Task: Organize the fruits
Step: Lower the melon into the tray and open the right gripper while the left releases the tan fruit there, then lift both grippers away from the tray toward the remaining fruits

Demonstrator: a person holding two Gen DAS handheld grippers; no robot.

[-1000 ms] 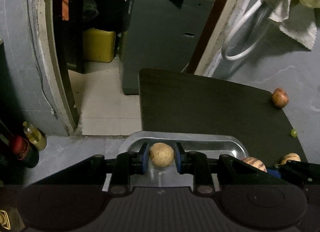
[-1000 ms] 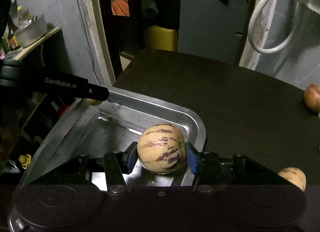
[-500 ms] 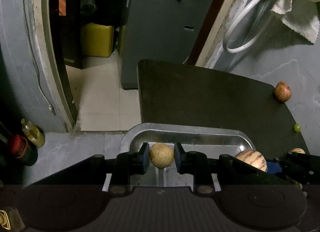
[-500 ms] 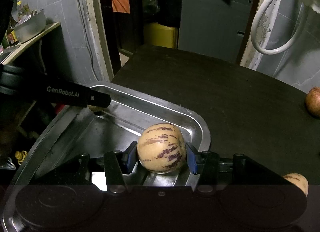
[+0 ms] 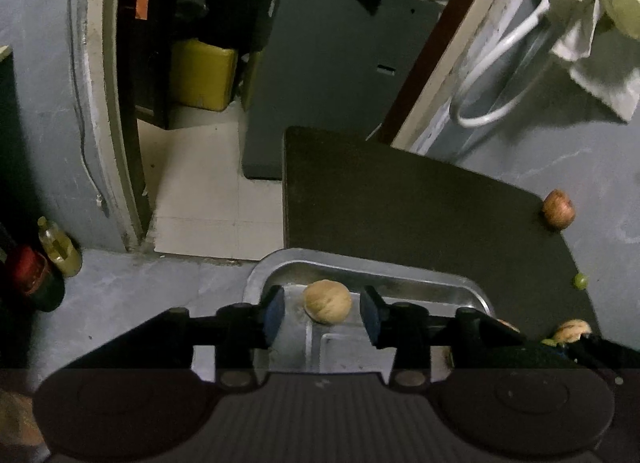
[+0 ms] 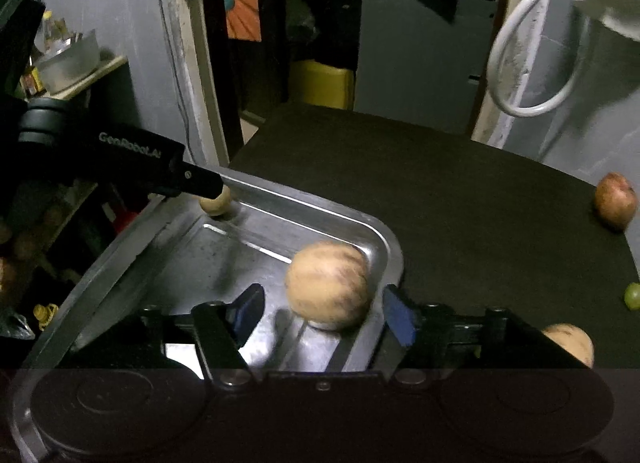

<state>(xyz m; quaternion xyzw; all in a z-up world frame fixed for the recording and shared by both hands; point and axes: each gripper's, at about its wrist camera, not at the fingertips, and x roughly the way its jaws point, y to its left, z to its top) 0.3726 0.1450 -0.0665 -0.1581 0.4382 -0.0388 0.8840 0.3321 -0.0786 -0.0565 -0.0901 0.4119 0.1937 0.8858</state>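
On the left side, the left gripper point(image 5: 322, 311) is opening its jaws, and the small tan fruit point(image 5: 327, 301) that it clamped a second ago now sits free between the pads, inside the metal tray point(image 5: 400, 277). To the right, the right gripper point(image 6: 324, 313) is also opening; the striped melon-like fruit point(image 6: 328, 283), earlier held tight, now looks blurred and loose between the blue pads, in the tray's near corner. So two fruits are delivered. Further right on the dark tabletop point(image 6: 460, 203), a reddish fruit point(image 6: 614, 201), a green grape point(image 6: 633, 295) and another pale fruit point(image 6: 570, 341) wait, I think, for the next pick.
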